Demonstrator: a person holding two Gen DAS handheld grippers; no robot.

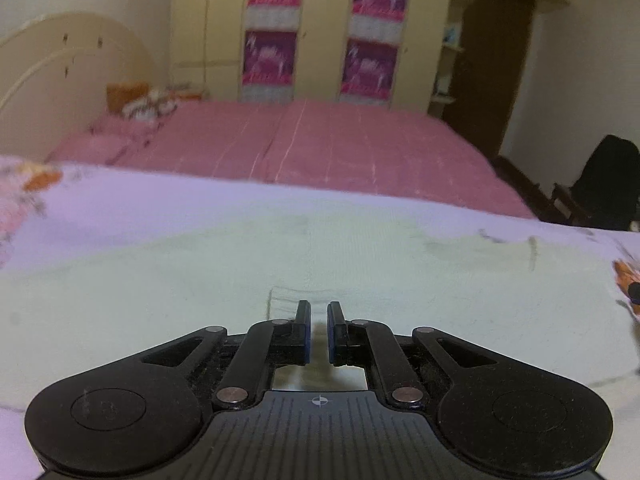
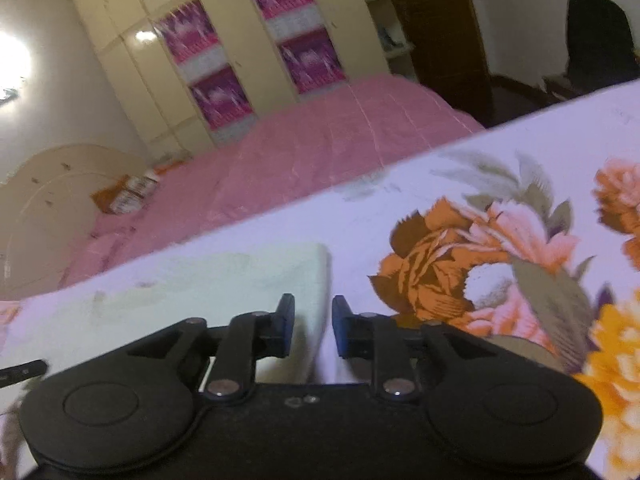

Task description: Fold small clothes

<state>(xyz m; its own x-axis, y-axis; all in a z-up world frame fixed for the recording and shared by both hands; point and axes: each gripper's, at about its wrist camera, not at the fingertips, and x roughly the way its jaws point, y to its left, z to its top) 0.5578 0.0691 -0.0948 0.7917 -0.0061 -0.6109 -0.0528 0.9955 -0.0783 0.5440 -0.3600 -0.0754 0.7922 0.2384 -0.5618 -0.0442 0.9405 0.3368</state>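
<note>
A pale green garment [image 1: 280, 248] lies flat on a floral sheet [image 1: 120, 204]. My left gripper [image 1: 319, 308] hovers low over the garment's middle, near a small stitched label, jaws slightly apart and holding nothing. In the right wrist view the garment [image 2: 224, 276] shows its right edge as a thick folded border. My right gripper [image 2: 313, 304] sits at that edge, its jaws open a little on either side of it and holding nothing.
The sheet [image 2: 500, 160] has large orange flowers [image 2: 460, 256] to the right of the garment. Beyond it lies a pink bed [image 1: 320, 140] with a cream headboard [image 1: 60, 80] and pillows, then a wardrobe [image 1: 320, 28]. A dark chair [image 1: 608, 184] stands far right.
</note>
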